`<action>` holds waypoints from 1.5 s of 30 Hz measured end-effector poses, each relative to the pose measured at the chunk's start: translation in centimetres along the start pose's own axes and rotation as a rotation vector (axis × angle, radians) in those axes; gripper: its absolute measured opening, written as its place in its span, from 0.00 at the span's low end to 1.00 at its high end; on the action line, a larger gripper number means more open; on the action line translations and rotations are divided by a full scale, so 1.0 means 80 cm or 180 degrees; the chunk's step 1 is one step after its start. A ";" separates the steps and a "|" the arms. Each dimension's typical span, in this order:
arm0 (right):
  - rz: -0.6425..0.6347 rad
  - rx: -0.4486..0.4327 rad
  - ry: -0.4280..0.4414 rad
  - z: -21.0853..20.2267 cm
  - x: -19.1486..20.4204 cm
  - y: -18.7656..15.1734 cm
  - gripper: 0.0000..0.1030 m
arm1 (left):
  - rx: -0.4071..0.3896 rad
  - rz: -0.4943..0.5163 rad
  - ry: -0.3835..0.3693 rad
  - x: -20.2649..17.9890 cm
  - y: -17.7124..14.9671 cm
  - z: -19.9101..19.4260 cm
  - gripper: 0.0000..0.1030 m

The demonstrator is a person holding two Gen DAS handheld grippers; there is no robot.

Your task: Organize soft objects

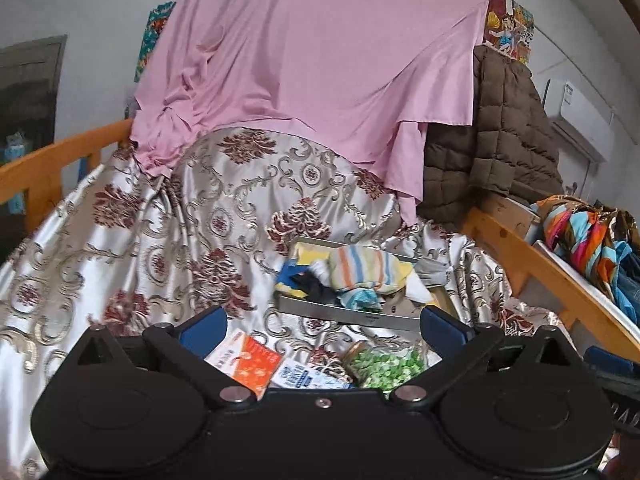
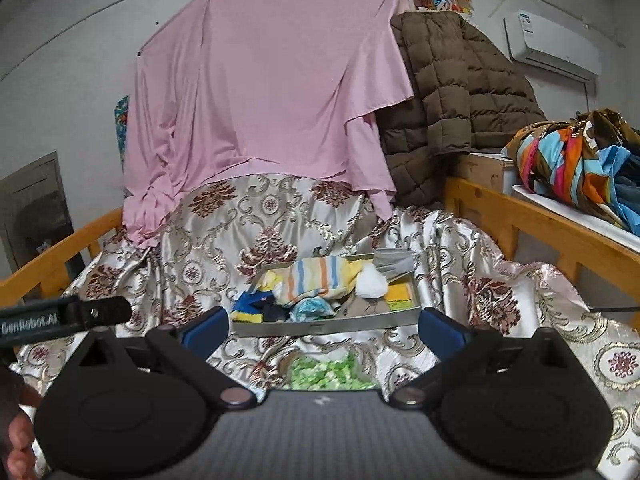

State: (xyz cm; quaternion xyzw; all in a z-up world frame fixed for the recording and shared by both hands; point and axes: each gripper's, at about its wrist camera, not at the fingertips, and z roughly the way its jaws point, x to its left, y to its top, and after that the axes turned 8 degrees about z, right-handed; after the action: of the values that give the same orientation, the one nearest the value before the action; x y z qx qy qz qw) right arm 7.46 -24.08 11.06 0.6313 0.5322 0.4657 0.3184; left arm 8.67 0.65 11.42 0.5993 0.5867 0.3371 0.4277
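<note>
On the bed, over a patterned silver cover (image 1: 168, 216), the left-wrist view shows the left gripper (image 1: 322, 326) with its blue fingers spread wide and nothing between them. Past it sits one grey tray (image 1: 352, 315) heaped with soft things: one striped sock (image 1: 368, 266) on top, blue and yellow cloths at its left, a black piece under them. Nearer lie one bag of green sweets (image 1: 386, 366), one orange packet (image 1: 256, 360) and one blue-and-white packet (image 1: 302, 376).

In the right-wrist view, the right gripper (image 2: 322, 326) is likewise wide open and empty, facing the same tray (image 2: 320, 326). The striped sock (image 2: 316, 276) lies across the pile, one white bundle (image 2: 372, 284) at its right, a yellow cloth (image 2: 398, 292) in the tray's right end. The green bag (image 2: 324, 372) lies just near.

Neither gripper holds anything, so the step looks like a pause before a pick. Next calls for reaching forward into the tray and closing on one loose item, likely the top sock.
</note>
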 end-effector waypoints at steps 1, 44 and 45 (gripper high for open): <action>0.0001 0.0007 0.0023 -0.003 0.002 -0.004 1.00 | -0.0022 0.0064 0.0025 0.000 0.000 -0.005 0.99; 0.0256 0.0439 0.0119 0.079 -0.015 -0.155 1.00 | 0.0317 0.0621 0.0146 0.018 -0.150 0.083 0.99; 0.0257 0.0445 0.0126 0.079 -0.015 -0.155 1.00 | 0.0332 0.0606 0.0151 0.019 -0.150 0.083 0.99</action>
State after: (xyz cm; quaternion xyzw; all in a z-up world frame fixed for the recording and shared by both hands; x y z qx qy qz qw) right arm 8.66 -21.80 -2.69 0.6635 0.5437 0.4523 0.2440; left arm 9.88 0.71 -2.31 0.6656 0.5538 0.3594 0.3480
